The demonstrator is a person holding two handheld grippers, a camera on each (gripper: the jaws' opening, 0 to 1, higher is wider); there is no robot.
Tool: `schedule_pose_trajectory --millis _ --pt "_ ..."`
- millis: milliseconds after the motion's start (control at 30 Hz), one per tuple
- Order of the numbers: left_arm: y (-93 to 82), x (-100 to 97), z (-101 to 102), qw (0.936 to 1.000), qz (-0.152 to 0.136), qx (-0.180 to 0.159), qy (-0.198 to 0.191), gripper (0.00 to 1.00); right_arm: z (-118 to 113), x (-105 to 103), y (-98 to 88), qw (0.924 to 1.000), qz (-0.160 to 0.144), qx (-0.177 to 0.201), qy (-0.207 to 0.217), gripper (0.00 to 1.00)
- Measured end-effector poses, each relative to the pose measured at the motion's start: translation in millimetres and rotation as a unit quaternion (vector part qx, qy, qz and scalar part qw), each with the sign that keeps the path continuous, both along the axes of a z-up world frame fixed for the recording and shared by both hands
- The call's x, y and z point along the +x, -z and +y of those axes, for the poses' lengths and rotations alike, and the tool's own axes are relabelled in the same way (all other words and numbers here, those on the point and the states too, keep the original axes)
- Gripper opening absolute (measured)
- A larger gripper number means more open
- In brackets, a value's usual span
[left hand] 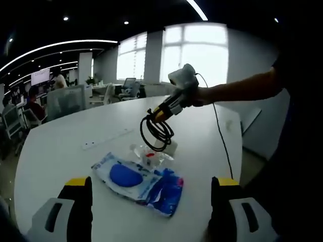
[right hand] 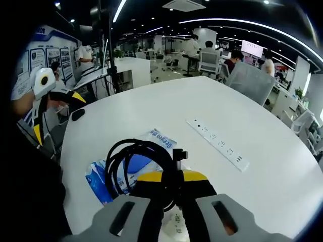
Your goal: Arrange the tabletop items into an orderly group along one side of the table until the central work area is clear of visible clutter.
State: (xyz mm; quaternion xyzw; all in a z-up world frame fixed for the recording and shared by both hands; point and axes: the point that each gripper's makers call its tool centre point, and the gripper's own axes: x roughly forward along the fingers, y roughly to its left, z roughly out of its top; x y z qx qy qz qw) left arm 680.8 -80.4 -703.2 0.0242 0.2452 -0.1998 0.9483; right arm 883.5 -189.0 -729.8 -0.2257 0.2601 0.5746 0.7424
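My right gripper (left hand: 160,114) is clamped on a coiled black cable (right hand: 135,161), lifted above the blue plastic package (left hand: 139,181) on the white table (left hand: 60,146). My left gripper (left hand: 151,201) hangs open before the package. A white power strip (right hand: 218,143) lies near.

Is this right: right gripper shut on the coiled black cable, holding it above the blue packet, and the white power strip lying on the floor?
Not quite. The power strip lies on the white table, as the right gripper view shows. The rest stands: the right gripper is shut on the coiled black cable, above the blue packet.
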Motion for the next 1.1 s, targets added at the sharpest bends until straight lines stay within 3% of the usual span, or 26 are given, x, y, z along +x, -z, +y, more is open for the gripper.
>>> schedule_pose_trajectory --millis 433,767,1100 --pt "1.4 -3.8 -11.3 1.0000 -0.002 -0.001 0.003 0.96 -53.2 -30.4 15.9 0.9981 0.032 0.000 0.053 0.06" --pt "6.8 -8.4 -10.5 1.0000 0.002 -0.001 -0.002 0.96 -97.0 -59.9 52.0 0.9928 0.076 -0.016 0.091 0.06" --pt "7.8 -6.4 -13.1 1.0000 0.003 0.003 0.004 0.96 -122.8 -80.8 84.1 0.9852 0.117 -0.036 0.120 0.06"
